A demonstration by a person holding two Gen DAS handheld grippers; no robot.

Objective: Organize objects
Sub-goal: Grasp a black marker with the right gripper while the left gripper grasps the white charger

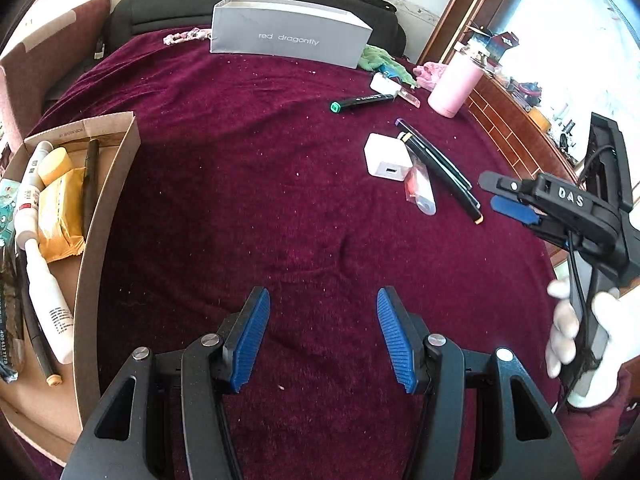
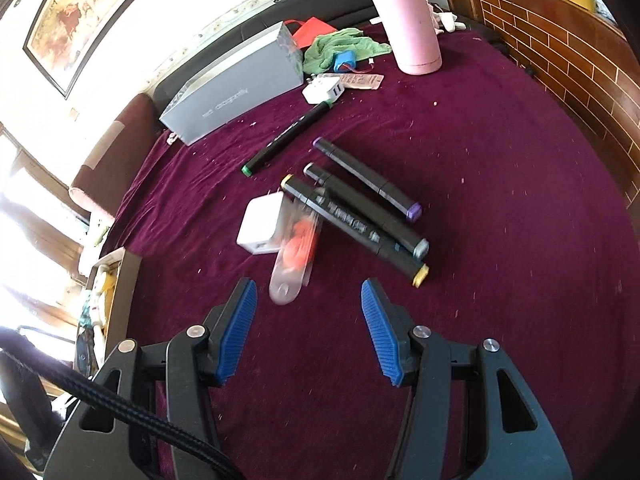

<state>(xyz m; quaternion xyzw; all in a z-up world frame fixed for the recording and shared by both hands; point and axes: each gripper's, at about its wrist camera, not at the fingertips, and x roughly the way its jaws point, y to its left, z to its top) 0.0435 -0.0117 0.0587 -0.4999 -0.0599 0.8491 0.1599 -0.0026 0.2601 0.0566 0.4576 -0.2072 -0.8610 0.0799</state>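
Both sets of fingers stand open and empty: the left gripper point(image 1: 323, 336) over bare maroon cloth, the right gripper point(image 2: 306, 330) just short of a clear tube point(image 2: 295, 256) beside the white charger point(image 2: 262, 224) and three markers point(image 2: 360, 220). This looks like a reach; next, close on one item and carry it to the cardboard box point(image 1: 108, 216).

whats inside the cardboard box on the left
The cardboard box holds a white tube, yellow packets, a dark marker and more items at its left edge. Whatever lies beneath them is covered.
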